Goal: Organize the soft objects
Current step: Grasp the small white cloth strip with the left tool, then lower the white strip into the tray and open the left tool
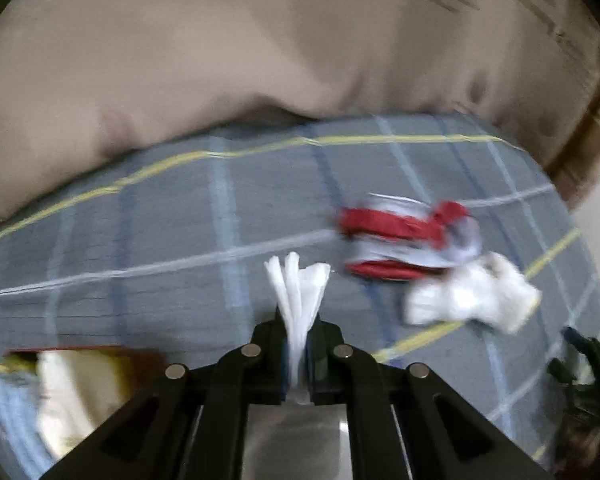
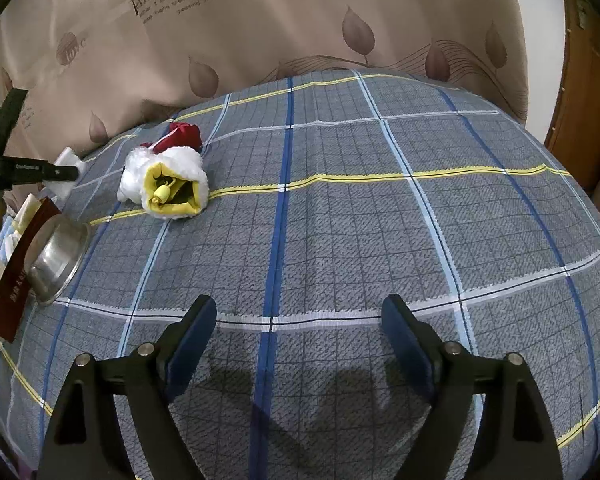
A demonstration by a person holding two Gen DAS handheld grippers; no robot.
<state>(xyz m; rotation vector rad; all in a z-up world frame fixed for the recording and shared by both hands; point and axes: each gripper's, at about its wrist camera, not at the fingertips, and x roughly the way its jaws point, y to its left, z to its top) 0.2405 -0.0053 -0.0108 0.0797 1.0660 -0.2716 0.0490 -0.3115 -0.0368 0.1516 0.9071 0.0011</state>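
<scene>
My left hand-held gripper (image 1: 298,332) is clenched on a small white cloth (image 1: 298,292), whose folded end fans out past the pads toward twelve o'clock. My right hand-held gripper (image 2: 300,340) hangs released, its pads well apart, over the bare plaid bedspread (image 2: 360,220) with nothing between them.

The other soft things lie on the bed: in the blurred left view, the red-and-white plush (image 1: 408,240) sits at about one o'clock from the left hand-held gripper, its long axis running roughly nine to three, with its white fluffy end (image 1: 472,296) nearer two o'clock. From the right hand-held gripper the same plush (image 2: 166,176) lies far off at ten o'clock. So the left is nearer. A metal bowl (image 2: 58,258) rests at nine o'clock beside a red box (image 2: 18,280), which I judge to be the likely drop spot.
</scene>
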